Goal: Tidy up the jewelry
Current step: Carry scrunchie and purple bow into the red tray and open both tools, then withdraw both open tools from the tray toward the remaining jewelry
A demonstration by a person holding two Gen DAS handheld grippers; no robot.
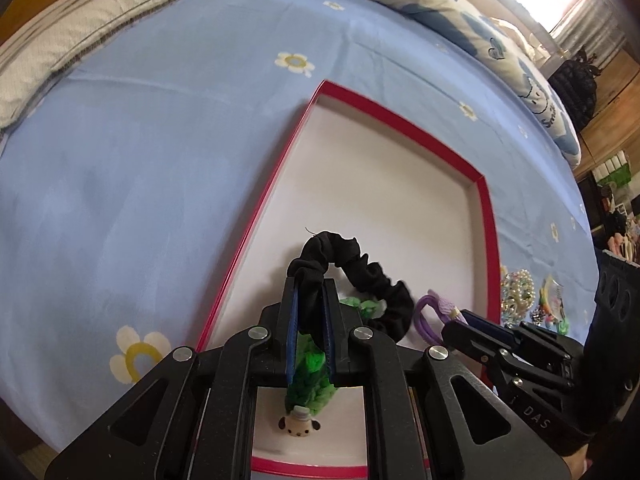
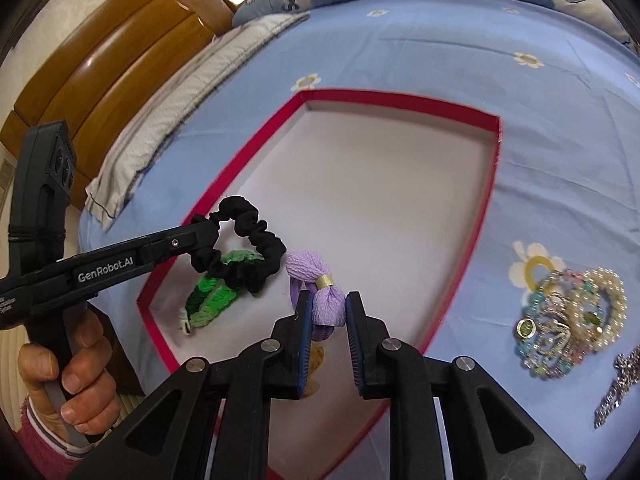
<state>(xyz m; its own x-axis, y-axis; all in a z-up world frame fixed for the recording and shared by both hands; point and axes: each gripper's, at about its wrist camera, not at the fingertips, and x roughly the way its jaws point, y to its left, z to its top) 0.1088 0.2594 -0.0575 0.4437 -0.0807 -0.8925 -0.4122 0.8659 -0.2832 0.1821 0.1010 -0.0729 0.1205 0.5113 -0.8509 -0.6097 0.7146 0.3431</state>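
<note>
Left gripper (image 1: 310, 292): clamped on the black scrunchie (image 1: 360, 276), above the red-rimmed tray (image 1: 490, 240).
Right gripper (image 2: 326, 312): jaws around the purple hair tie (image 2: 320, 292), apparently pinching it.
Green hair tie (image 2: 216, 292): lying in tray, partly hidden by scrunchie.
Bracelet pile (image 2: 572, 320): on blue sheet (image 2: 560, 140) beside tray; pieces hard to separate.
Chain (image 2: 618, 384): cut off at edge.

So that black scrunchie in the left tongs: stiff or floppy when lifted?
Probably floppy: the black scrunchie sags in a loose loop from the left tongs, pinched at one end. Its gathered fabric looks soft and light, so it likely drapes and is unlikely to slip. Its low end seems to trail near the green hair tie and might drag it.
</note>
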